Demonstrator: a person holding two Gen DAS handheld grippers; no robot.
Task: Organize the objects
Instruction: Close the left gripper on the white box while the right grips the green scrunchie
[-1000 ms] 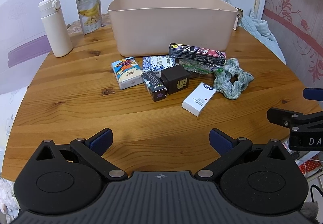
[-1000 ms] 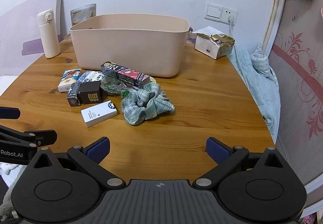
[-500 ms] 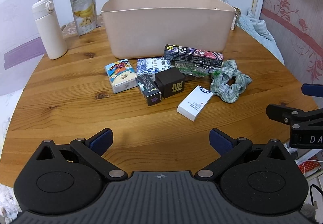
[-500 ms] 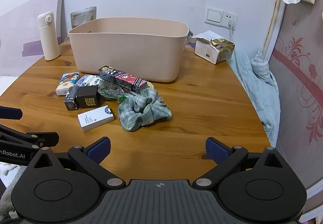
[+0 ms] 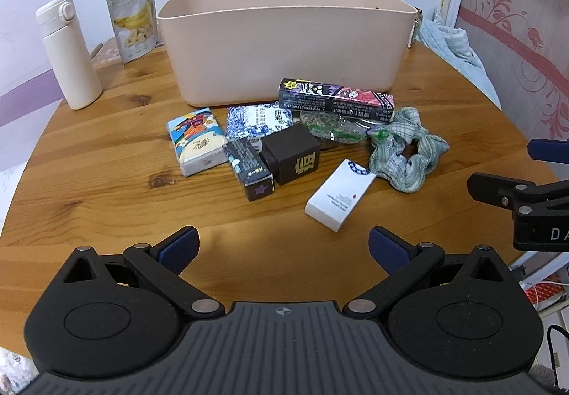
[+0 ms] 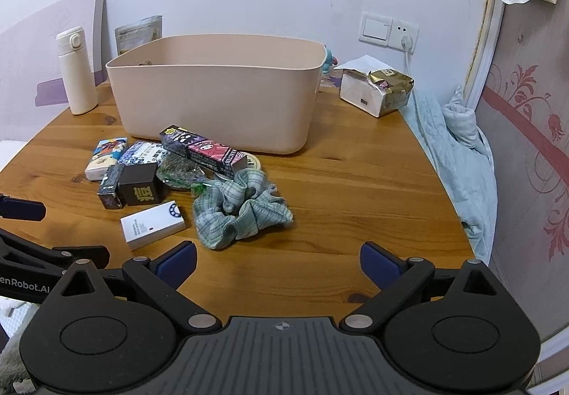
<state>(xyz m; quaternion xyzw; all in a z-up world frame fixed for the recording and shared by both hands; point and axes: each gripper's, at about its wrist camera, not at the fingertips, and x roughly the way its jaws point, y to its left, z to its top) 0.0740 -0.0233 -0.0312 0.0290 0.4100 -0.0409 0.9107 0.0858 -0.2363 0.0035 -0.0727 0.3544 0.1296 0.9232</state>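
A pink bin [image 5: 284, 42] [image 6: 220, 99] stands at the back of the round wooden table [image 5: 106, 188]. In front of it lies a cluster: a colourful tissue pack [image 5: 195, 142], a blue-white pack [image 5: 259, 119], a long dark carton [image 5: 336, 103], a small dark box with a star [image 5: 249, 169], a brown cube box [image 5: 293, 154] [image 6: 140, 185], a green wrapped packet [image 5: 334, 128], a white box [image 5: 339, 194] [image 6: 153, 224] and a green checked scrunchie [image 5: 405, 153] [image 6: 242, 208]. My left gripper [image 5: 282, 247] and right gripper [image 6: 277, 259] both hover open and empty at the table's near edge.
A white flask [image 5: 69, 53] and a banana-chip pouch [image 5: 135, 19] stand left of the bin. A torn paper package [image 6: 377, 90] sits at the back right, near a wall socket [image 6: 389, 30]. A pale blue blanket [image 6: 458, 153] hangs off the table's right side.
Both grippers have edged forward toward the cluster, so the objects look closer and larger. Both stay open; nothing on the table has moved.
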